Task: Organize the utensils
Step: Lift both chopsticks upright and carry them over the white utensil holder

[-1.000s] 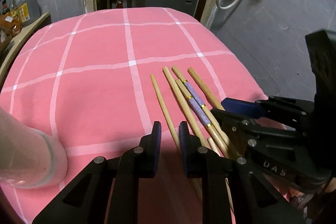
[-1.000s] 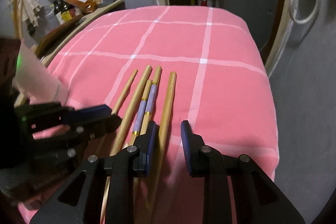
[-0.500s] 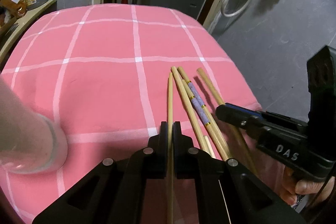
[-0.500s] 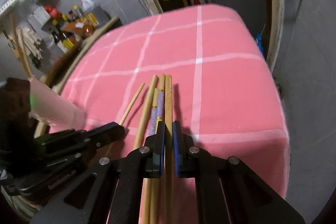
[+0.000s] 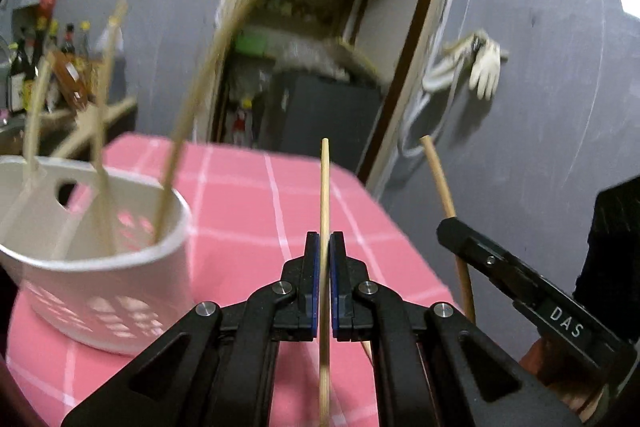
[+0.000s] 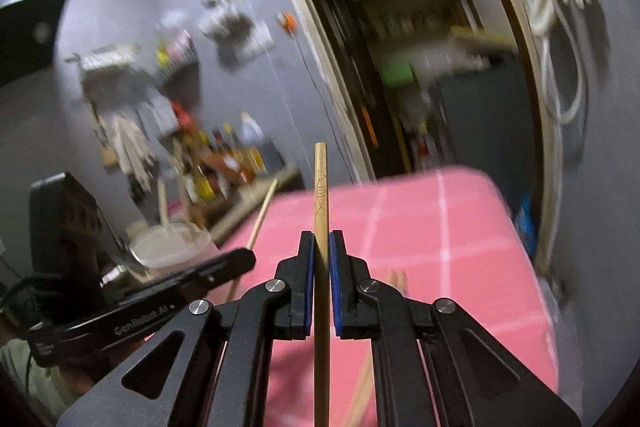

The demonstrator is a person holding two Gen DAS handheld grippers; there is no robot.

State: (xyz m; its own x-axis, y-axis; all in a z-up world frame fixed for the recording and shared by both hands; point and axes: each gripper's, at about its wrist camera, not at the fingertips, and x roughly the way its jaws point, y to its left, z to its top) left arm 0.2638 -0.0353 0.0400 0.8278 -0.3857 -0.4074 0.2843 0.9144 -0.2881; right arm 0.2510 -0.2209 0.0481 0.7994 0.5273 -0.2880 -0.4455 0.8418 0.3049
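Both grippers have lifted off the pink checked cloth [image 5: 248, 211] since a second ago, each jaw pair having closed on one chopstick that lay flat then. Left gripper [image 5: 324, 247] now pinches a thin chopstick [image 5: 325, 187], stick running up the middle of its frame, tip above the far cloth edge. Right gripper [image 6: 321, 247] is clamped on a thicker engraved chopstick [image 6: 321, 195], also centre frame; in the left view that stick shows at right, poking past the jaw. White holder [image 5: 120, 267] sits lower left of the left view on the cloth, several utensils already leaning in it. At least one more chopstick seems left on the cloth, bottom centre of the right view, blurred.

Risks, my guess: each stick is pinched at a single point, so it could pivot or slip out on a fast swing. Long tips could hit the leaning utensils or the holder rim and tip it. Two arms heading for one holder could clash.
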